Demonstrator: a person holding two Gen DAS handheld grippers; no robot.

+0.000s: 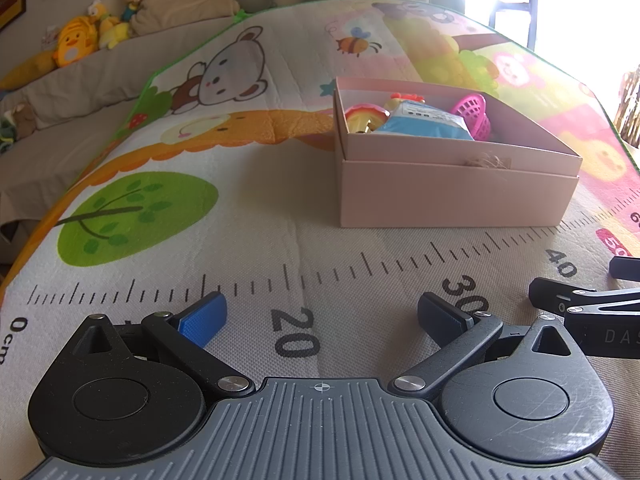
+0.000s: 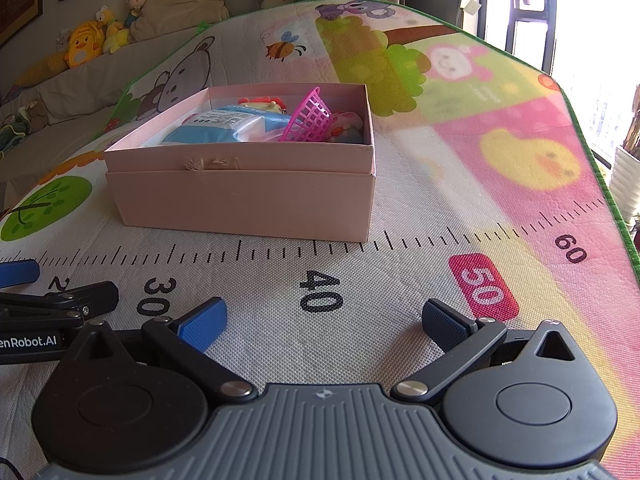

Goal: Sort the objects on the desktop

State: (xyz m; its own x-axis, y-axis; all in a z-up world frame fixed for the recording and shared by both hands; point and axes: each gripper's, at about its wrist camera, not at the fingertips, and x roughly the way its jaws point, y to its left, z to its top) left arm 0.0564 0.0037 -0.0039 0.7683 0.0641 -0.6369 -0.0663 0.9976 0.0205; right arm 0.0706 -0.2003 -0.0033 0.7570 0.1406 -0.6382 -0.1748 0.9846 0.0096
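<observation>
With both grippers, left (image 1: pixel 322 320) and right (image 2: pixel 324 322), low in frame, jaws wide and empty, the tilted basket (image 2: pixel 310 118) could tip from the full box (image 2: pixel 244 196) if nudged.

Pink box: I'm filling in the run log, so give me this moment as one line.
pink box: holds pink basket, blue packet | left gripper: open, empty | right gripper: open, empty | mat: nothing loose seen

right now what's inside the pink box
In the pink box: a blue-and-white packet, a tilted pink toy basket, a red-topped toy behind the packet and a small pinkish toy. Whatever lies beneath them is covered.
</observation>
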